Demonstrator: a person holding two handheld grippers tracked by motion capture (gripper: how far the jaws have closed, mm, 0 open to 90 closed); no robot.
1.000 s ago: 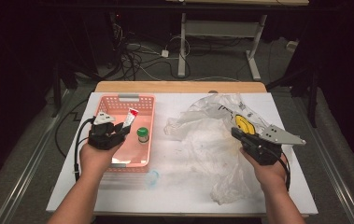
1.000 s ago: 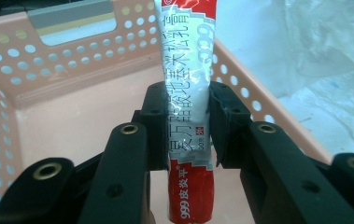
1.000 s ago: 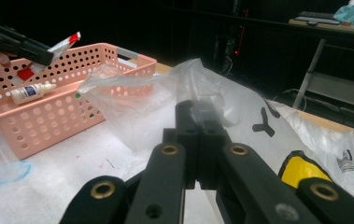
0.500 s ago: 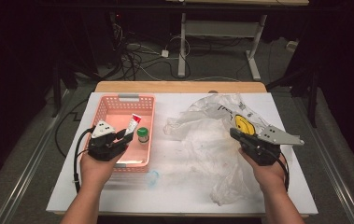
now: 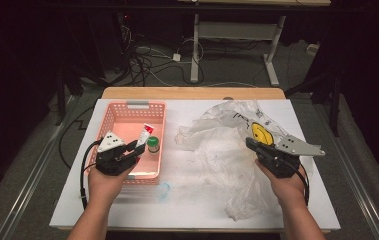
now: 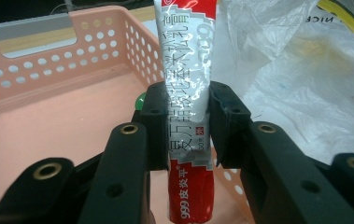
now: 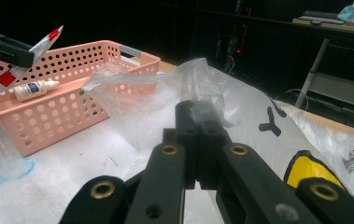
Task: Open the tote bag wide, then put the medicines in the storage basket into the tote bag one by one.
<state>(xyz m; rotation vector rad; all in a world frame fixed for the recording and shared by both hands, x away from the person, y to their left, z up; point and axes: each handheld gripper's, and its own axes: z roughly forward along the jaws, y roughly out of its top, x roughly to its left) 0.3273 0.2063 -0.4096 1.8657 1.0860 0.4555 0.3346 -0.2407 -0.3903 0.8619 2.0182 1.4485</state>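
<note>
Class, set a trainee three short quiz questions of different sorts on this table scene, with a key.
1. True or false: the left gripper is clamped on a red and silver tube.
2. What does the right gripper pinch? A) clear plastic bag B) basket rim C) cable
3. Which container lies under the tube?

Key: 1 true. 2 A. 3 the pink basket, which also holds a green-capped bottle.

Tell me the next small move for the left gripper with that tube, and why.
Probably lower it a little and open the jaws. The left gripper grips the red and silver tube over the pink basket, where a small white bottle already lies, while the right gripper pinches the plastic bag.
</note>
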